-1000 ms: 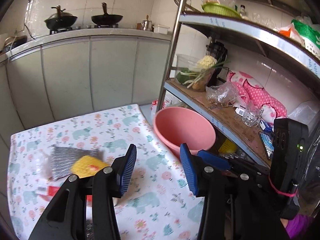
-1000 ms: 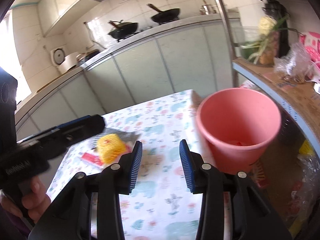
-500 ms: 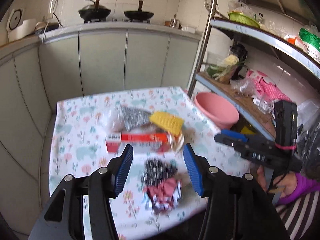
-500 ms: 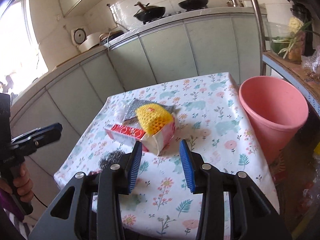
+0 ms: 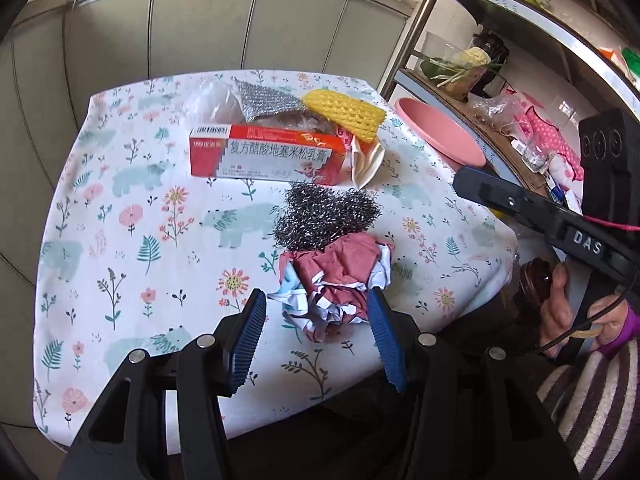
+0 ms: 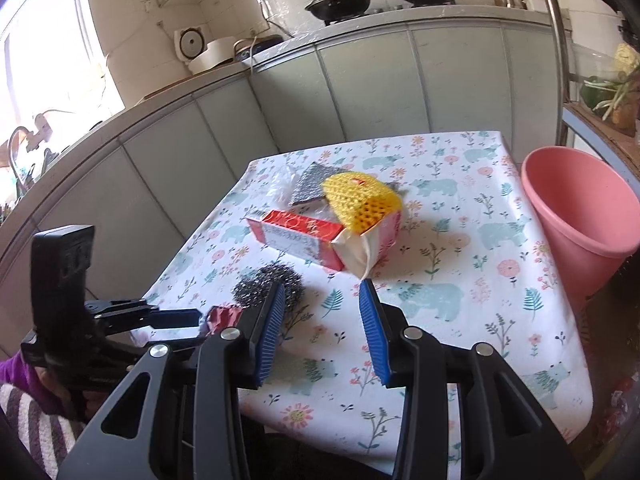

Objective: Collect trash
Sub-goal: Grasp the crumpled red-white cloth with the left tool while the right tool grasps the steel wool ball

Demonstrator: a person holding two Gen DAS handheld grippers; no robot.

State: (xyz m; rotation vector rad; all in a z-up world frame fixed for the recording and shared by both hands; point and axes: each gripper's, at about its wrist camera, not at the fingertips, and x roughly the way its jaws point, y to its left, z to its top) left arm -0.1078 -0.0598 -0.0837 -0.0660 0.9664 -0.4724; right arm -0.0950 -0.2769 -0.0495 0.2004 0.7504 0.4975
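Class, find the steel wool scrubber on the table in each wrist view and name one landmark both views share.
Left wrist view: steel wool scrubber lies at centre, just beyond the crumpled paper.
Right wrist view: it sits left of centre, partly behind the camera's own left finger.
Shared landmark: the red box behind it.

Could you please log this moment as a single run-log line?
task: collect trash | left tongs: open, astride crumpled paper, no grip | right tongs: open, empty | pink bucket: beside table | next: probably grip paper

Left tongs (image 5: 316, 334) swung from pink bin (image 5: 438, 136) down over crumpled paper (image 5: 336, 284)
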